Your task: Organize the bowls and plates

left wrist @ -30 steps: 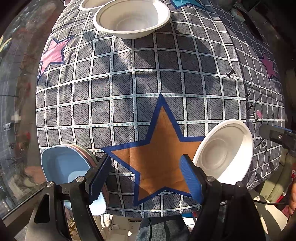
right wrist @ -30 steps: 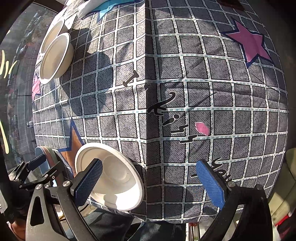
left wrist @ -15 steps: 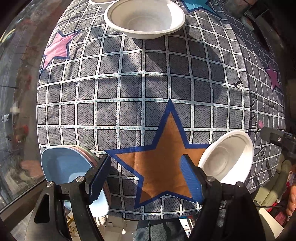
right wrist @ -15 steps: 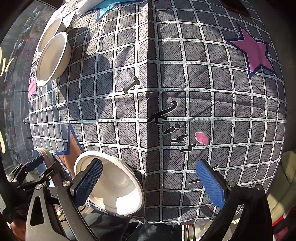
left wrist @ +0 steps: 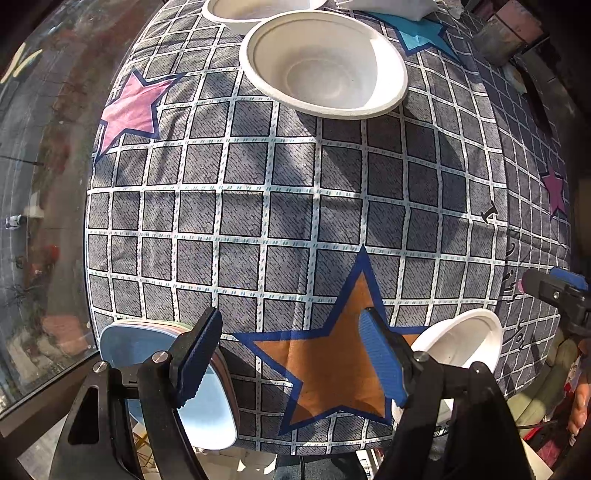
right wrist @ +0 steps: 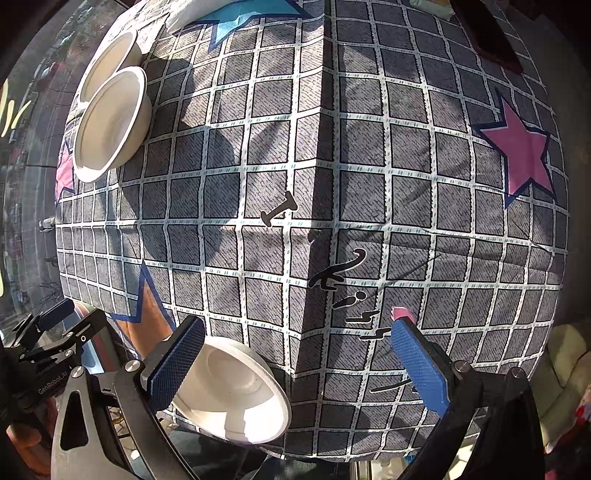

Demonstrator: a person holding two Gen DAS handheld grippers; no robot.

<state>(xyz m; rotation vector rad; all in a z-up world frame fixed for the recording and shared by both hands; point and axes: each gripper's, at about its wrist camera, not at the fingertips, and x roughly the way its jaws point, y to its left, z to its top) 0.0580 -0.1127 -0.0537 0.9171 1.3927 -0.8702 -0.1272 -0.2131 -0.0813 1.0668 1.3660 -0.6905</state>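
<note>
A white bowl (left wrist: 325, 62) sits at the far side of the table, with a second white bowl (left wrist: 255, 9) behind it; both also show in the right wrist view (right wrist: 110, 122), at upper left. A third white bowl (right wrist: 229, 395) sits at the near edge, right beside my right gripper's left finger; the left wrist view shows it (left wrist: 465, 347) at lower right. A stack of plates, blue on top (left wrist: 136, 350), lies at the near left corner under my left gripper's left finger. My left gripper (left wrist: 291, 362) is open and empty above the orange star. My right gripper (right wrist: 299, 365) is open and empty.
The table wears a grey checked cloth (left wrist: 258, 206) with coloured stars. A white folded item (left wrist: 388, 7) lies at the far edge. A window with a street view runs along the left side. The right gripper's finger (left wrist: 554, 288) shows at the left wrist view's right edge.
My left gripper has moved forward across the table, so the far bowls look larger and nearer. My right gripper has shifted forward slightly. Both stay open.
</note>
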